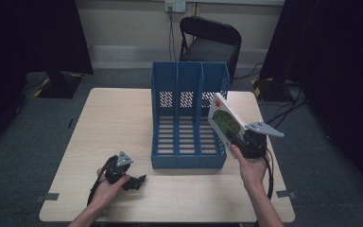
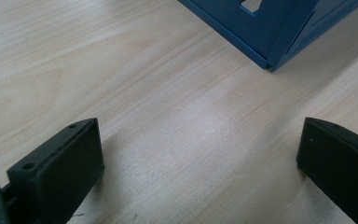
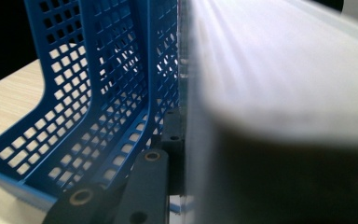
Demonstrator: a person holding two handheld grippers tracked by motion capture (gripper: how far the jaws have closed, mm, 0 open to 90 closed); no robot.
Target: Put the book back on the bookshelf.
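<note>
A blue three-slot file rack [image 1: 189,118] stands in the middle of the wooden table [image 1: 113,127]. My right gripper [image 1: 238,139] is shut on a thin white book [image 1: 223,118] with a green and red cover. It holds the book tilted, just off the rack's right side wall. In the right gripper view the book [image 3: 270,93] is a blurred white slab beside the rack's perforated walls [image 3: 98,93], and one black finger [image 3: 154,177] presses against it. My left gripper [image 1: 139,180] rests low at the table's front left, open with nothing between its fingers [image 2: 65,163], near the rack's front corner [image 2: 270,32].
A black folding chair [image 1: 210,40] stands behind the table. Black stands and cables lie on the grey carpet to the left and right. Bare table surface lies left of the rack and along the front edge.
</note>
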